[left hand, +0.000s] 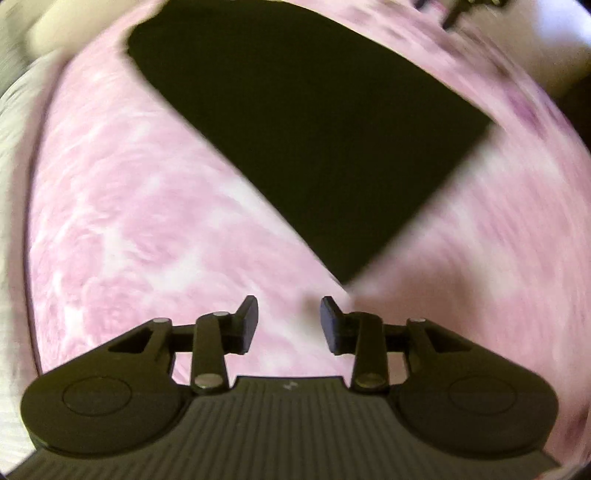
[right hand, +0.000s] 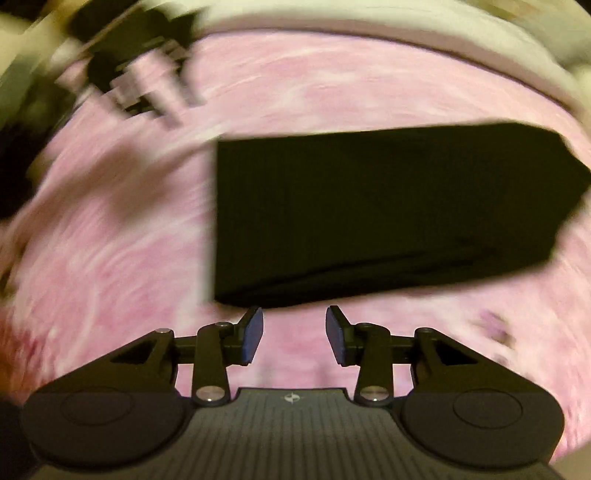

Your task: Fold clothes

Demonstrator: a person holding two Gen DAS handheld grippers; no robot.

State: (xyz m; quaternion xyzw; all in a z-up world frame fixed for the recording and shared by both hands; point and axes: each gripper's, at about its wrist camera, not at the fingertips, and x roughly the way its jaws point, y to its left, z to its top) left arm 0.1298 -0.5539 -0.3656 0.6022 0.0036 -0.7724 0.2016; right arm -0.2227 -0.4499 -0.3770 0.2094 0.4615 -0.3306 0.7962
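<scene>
A black garment (left hand: 306, 136) lies folded flat into a neat oblong on a pink mottled blanket (left hand: 122, 221). In the left wrist view my left gripper (left hand: 289, 323) hovers open above the blanket, just short of the garment's near corner, with nothing between its fingers. In the right wrist view the same black garment (right hand: 388, 210) stretches across the middle and right. My right gripper (right hand: 293, 334) stands open just before its near long edge, holding nothing. The other gripper (right hand: 140, 74) shows as a dark blur at the upper left.
The pink blanket (right hand: 110, 240) covers a bed with pale bedding along its far edge (right hand: 480, 55) and a white sheet (left hand: 14, 166) at the left. Both views are smeared by motion. Dark blurred shapes (left hand: 465, 7) sit at the top right of the left wrist view.
</scene>
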